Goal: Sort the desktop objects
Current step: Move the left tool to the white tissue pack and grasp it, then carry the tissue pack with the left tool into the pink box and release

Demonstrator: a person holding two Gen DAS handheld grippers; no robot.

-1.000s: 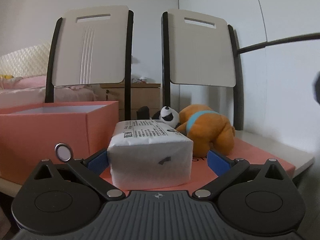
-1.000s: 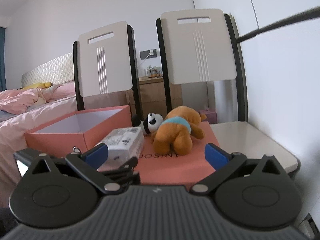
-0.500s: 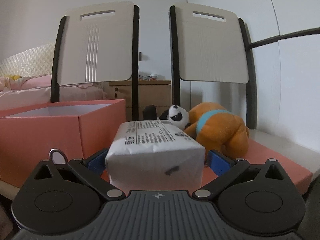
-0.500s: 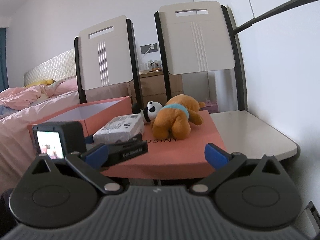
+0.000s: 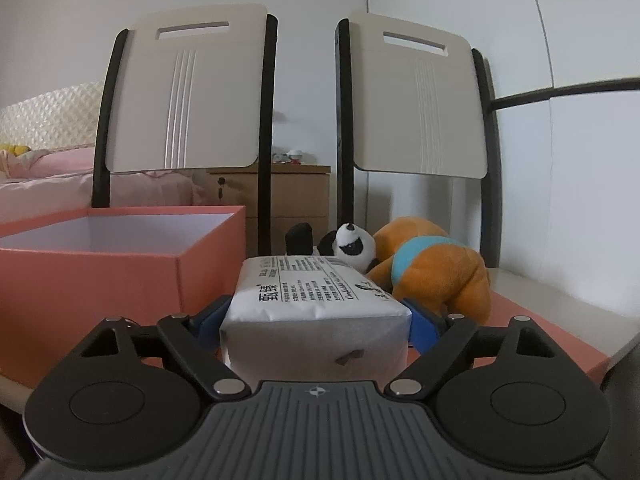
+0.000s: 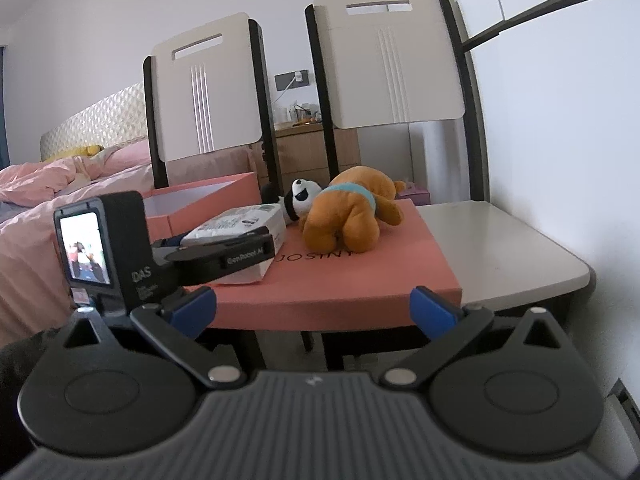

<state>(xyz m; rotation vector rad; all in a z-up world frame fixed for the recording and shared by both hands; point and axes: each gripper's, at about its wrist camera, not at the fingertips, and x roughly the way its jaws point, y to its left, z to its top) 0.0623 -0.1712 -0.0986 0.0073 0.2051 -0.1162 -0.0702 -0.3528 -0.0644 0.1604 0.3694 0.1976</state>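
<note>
White wrapped packet (image 5: 316, 312), printed label on top, lies on the flat salmon lid (image 6: 360, 276) on the bench (image 6: 500, 240). Left gripper (image 5: 316, 322) has it: blue fingers (image 5: 422, 330) pressed against both long sides, closed to the packet's width. In the right wrist view the same packet (image 6: 244, 224) shows with the left gripper (image 6: 224, 258) reaching over it from the left, its camera screen lit.

Right gripper (image 6: 314, 310) is held back from the bench edge, below lid level. Fingers (image 6: 432, 310) spread wide, nothing between them.

Open salmon box (image 5: 120, 264), white inside, stands just left of the packet, near but apart from it as far as can be seen. Small panda plush (image 5: 352, 246) lies right behind the packet. Orange plush dog (image 5: 436, 272) with a teal band lies beside the panda, to the right, touching it; in the right wrist view the dog (image 6: 348, 216) rests on the lid above the printed lettering.

Two white chair backs (image 5: 188, 96) with black frames stand behind the bench. Wooden nightstand (image 5: 288, 196) shows between them. Bed with pink bedding (image 6: 48, 184) to the far left.
</note>
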